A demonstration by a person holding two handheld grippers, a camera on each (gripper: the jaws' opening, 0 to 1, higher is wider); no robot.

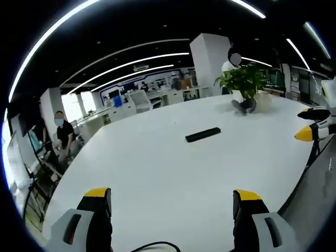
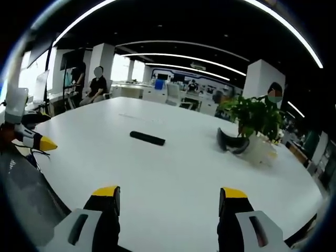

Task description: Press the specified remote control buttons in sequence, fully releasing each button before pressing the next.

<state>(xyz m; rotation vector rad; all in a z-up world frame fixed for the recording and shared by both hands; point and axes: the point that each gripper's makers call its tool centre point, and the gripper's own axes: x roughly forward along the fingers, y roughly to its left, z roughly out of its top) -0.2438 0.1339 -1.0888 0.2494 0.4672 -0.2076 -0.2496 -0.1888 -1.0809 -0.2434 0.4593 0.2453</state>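
Lying on white table (image 1: 157, 173): black remote (image 1: 202, 134), potted plant (image 1: 244, 84); open-plan office behind; both grippers' jaws apart.

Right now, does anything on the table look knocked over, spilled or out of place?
Nothing stands out. The black remote control lies flat on the white table, the potted plant stands upright, and a dark object I can't identify rests beside its pot. No spills.

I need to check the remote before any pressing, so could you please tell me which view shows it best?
The left gripper view: the remote lies unobstructed on the white table, slightly larger. In the right gripper view the remote looks similar, just smaller. Buttons unreadable in both.
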